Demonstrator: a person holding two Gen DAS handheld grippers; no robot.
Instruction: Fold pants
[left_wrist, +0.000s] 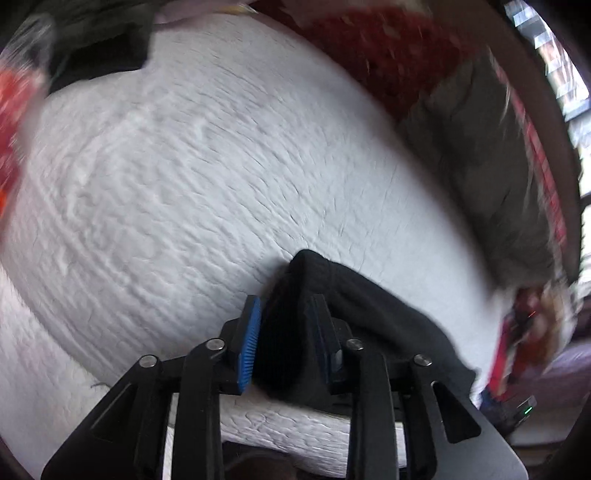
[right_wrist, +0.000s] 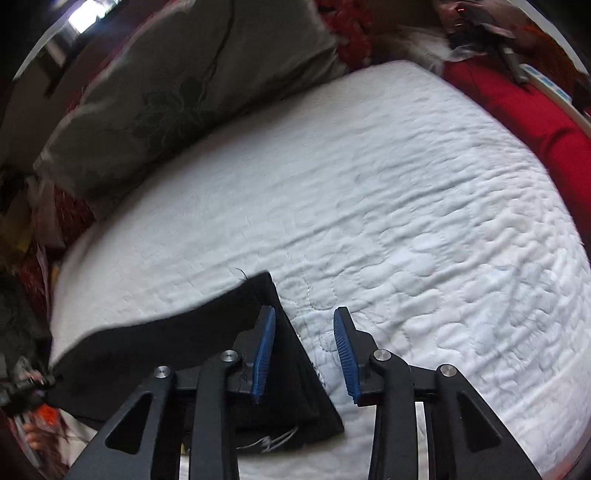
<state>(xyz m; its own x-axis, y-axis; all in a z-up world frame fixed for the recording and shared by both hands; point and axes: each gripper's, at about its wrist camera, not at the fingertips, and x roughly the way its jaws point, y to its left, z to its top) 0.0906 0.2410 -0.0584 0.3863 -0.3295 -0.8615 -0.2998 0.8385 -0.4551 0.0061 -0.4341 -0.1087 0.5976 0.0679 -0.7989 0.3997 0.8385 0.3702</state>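
Note:
The black pants (left_wrist: 388, 314) lie folded on the white quilt, near its front edge. In the left wrist view, a bunched corner of them stands up in a peak between the blue pads. My left gripper (left_wrist: 286, 299) is shut on that fabric, which fills the gap. In the right wrist view, the pants (right_wrist: 166, 343) spread to the lower left, with a sharp corner pointing away. My right gripper (right_wrist: 306, 310) is open. Its left finger hovers over the pants' edge and its right finger over bare quilt; nothing is pinched.
The white quilted cover (right_wrist: 406, 221) stretches away ahead of both grippers. A grey flowered pillow (right_wrist: 166, 85) lies along the far left, and red bedding (right_wrist: 524, 107) along the far right. Dark clothes (left_wrist: 99, 40) sit at the quilt's far left corner.

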